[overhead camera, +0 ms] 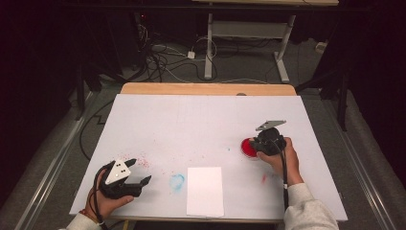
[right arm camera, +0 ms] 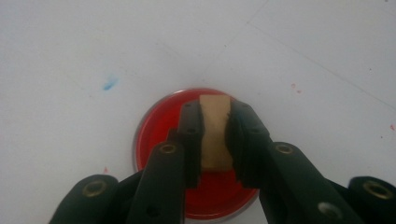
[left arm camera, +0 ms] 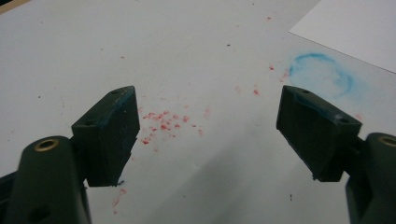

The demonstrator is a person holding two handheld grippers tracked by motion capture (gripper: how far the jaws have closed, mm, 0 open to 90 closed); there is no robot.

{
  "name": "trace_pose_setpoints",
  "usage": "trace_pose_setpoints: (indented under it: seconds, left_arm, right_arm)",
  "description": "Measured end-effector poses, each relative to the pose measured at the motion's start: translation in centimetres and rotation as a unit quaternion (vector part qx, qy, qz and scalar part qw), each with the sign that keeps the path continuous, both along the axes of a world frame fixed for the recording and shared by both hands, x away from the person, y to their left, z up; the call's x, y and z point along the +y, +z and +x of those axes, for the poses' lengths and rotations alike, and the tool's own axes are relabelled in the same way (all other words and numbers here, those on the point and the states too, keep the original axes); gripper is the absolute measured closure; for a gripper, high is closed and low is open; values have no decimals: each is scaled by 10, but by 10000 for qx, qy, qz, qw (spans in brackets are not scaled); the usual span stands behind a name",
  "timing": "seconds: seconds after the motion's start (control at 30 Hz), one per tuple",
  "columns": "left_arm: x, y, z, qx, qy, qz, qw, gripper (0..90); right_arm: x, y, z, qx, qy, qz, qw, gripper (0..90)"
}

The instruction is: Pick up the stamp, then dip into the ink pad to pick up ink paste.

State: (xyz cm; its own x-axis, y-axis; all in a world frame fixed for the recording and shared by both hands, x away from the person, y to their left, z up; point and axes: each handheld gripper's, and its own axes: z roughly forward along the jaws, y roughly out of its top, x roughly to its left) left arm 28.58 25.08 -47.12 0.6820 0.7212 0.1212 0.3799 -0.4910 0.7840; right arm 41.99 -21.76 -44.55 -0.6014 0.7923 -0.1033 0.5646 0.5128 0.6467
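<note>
Gripping a tan wooden block (right arm camera: 215, 133) in the right hand-held gripper (right arm camera: 214, 116), jaws closed on its two sides, block standing upright between them. Holding that block over a round red ink pad (right arm camera: 159, 121), whether touching the red surface or just above it being impossible to tell. Seeing, in the high view, the right hand-held gripper (overhead camera: 269, 140) at the right part of the tabletop (overhead camera: 191, 120), with the red ink pad (overhead camera: 247, 147) just beside it on its left, partly covered.

Resting the left hand-held gripper (overhead camera: 139, 171) low near the front left corner of the tabletop, jaws spread wide apart and holding nothing. Looking along it in the left gripper view, left hand-held gripper (left arm camera: 208, 135) hanging over a scatter of red specks (left arm camera: 163, 123) on the white surface. Showing a faint blue ring stain (left arm camera: 320, 74) beyond the right-hand jaw, and a white sheet of paper (left arm camera: 359, 28) just past that. Lying, in the high view, the white sheet of paper (overhead camera: 205, 190) near the front edge, between the two hands, with the blue ring stain (overhead camera: 176, 182) just beside its left edge.
</note>
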Motion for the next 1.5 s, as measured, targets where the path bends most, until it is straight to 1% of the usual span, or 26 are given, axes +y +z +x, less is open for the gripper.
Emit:
trace_pose_setpoints:
  seconds: [0.13,0.17,0.23,0.33,0.47,0.53,0.63,0.77,0.8,0.83,0.9,0.93,0.97,1.07,1.1,1.23,1.43,1.5]
  left_arm:
    - [0,0,0,-4,-15,14,10000,207]
    - [0,0,0,-4,-15,14,10000,207]
    - [-1,1,0,-42,-21,69,10000,210]
    - [-1,1,0,-43,-27,57,10000,210]
    - [0,1,0,-79,-21,38,10000,210]
    - [0,1,1,-83,-25,35,10000,210]
    - [1,0,1,-83,-33,46,9999,208]
    - [4,-1,1,-57,3,-6,10000,209]
    - [5,-1,1,-92,13,-14,10000,210]
    - [5,0,1,-178,-7,-21,9998,215]
    - [5,0,1,-182,-22,-47,9998,215]
    - [5,0,1,-182,-31,-24,9998,215]
    - [5,-1,2,-137,-49,-13,9999,214]
    - [5,-3,3,-85,-44,14,10000,212]
    - [5,-3,3,-85,-44,14,10000,212]
    - [5,-2,2,-102,-23,-5,9999,210]
    - [5,-3,0,-48,-8,44,10000,210]
    - [7,-3,0,-33,34,2,10000,209]
  right_arm:
    - [1,9,-6,-144,57,91,9998,761]
    - [1,11,-8,-179,66,82,9998,761]
    - [0,17,-12,-243,93,132,9996,760]
    - [-2,28,-19,-380,123,200,9990,760]
    - [-5,41,-29,-544,120,385,9977,760]
    - [-6,45,-33,-618,132,387,9972,760]
    - [-6,47,-36,-713,284,379,9963,761]
    - [-7,51,-39,-775,338,374,9957,761]
    - [-8,52,-39,-804,339,383,9955,761]
    - [-8,54,-40,-827,369,390,9951,761]
    - [-9,57,-41,-857,369,408,9948,761]
    - [-9,58,-42,-868,371,390,9948,761]
    - [-9,59,-42,-884,387,398,9945,761]
    - [-10,62,-45,-944,362,381,9941,761]
    - [-10,64,-46,-985,360,379,9938,761]
    - [-12,68,-50,-1029,384,381,9932,761]
    - [-14,71,-52,-1035,369,433,9930,760]
    - [-15,74,-53,-1087,368,449,9924,760]
